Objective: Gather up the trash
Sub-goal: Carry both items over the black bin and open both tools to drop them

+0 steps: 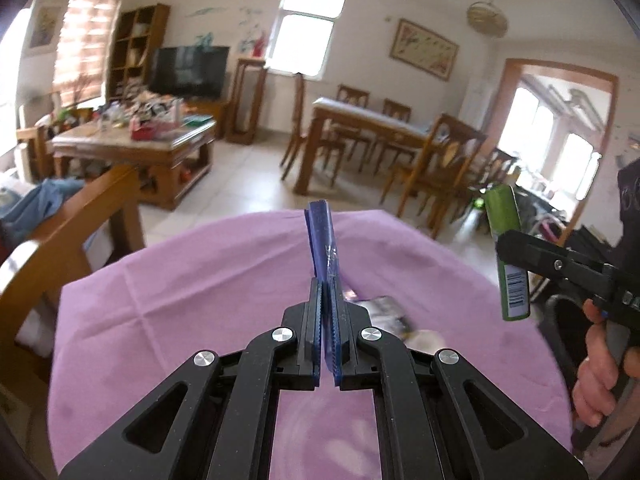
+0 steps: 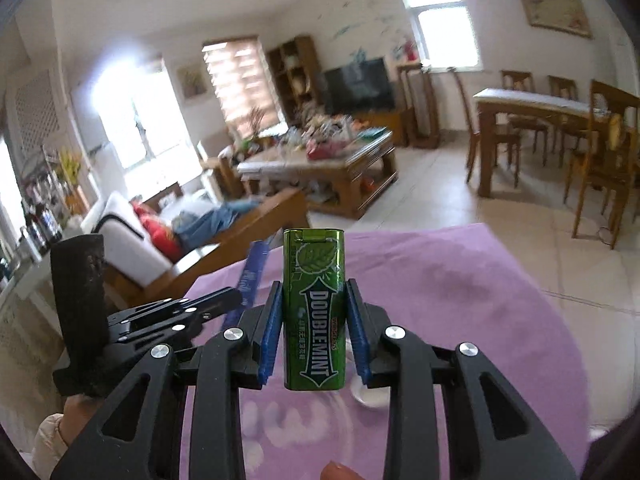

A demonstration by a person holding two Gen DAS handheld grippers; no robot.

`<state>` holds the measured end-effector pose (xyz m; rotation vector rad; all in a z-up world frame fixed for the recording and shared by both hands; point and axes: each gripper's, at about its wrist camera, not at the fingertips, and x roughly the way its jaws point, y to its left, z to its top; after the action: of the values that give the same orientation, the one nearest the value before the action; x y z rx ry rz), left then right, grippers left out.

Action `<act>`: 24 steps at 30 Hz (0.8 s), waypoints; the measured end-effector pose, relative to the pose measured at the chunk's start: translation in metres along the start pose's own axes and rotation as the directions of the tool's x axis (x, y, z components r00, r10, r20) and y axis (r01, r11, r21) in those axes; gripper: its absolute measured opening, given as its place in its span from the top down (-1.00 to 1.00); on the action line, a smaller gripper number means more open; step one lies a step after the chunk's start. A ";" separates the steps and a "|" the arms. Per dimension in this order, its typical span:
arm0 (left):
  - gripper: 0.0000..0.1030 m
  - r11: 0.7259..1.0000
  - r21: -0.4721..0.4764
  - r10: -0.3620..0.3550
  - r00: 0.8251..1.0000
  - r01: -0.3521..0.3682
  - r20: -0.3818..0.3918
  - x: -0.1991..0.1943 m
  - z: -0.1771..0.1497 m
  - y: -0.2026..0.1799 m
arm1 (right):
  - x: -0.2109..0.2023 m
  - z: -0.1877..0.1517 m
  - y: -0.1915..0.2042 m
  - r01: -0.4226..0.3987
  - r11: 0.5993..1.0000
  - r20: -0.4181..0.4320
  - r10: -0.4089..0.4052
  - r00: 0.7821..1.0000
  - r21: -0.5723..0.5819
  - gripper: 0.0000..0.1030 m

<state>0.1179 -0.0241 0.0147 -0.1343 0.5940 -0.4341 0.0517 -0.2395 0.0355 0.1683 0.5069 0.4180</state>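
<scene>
My left gripper point(image 1: 326, 280) is shut on a flat blue wrapper point(image 1: 322, 236) that sticks up past its fingertips, above the purple tablecloth point(image 1: 180, 280). My right gripper point(image 2: 314, 284) is shut on an upright green Doublemint gum tin point(image 2: 314, 312), its blue pads pressing on both sides. The tin point(image 1: 508, 248) also shows at the right of the left wrist view, lifted off the table. In the right wrist view the left gripper point(image 2: 236, 296) and its blue wrapper point(image 2: 252, 276) are just to the left. Crumpled silvery wrappers point(image 1: 384, 314) lie blurred on the cloth.
A person's hand point(image 1: 596, 380) holds the right gripper's handle. A wooden sofa arm point(image 1: 80, 216) stands left of the table. Beyond are a cluttered coffee table point(image 1: 136, 140) and a dining table point(image 1: 372, 120) with chairs. A pale round object point(image 2: 370, 396) lies on the cloth.
</scene>
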 end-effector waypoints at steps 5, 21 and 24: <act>0.91 0.995 0.062 -0.078 0.997 0.076 0.025 -0.015 0.001 -0.059 | -0.054 -0.006 -0.039 0.059 0.996 0.073 -0.064 0.995 0.061 0.40; 0.91 0.890 0.232 -0.384 0.920 0.393 -0.082 0.025 -0.043 -0.294 | -0.205 -0.056 -0.180 0.282 0.919 0.209 -0.344 0.916 0.277 0.40; 0.91 0.864 0.240 -0.424 0.897 0.442 -0.127 0.043 -0.063 -0.330 | -0.225 -0.070 -0.201 0.317 0.894 0.212 -0.392 0.895 0.316 0.40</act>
<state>-0.0040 -0.3403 0.0220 0.0051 0.5679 -0.9569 -0.0920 -0.5134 0.0209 0.3877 0.3123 -0.0429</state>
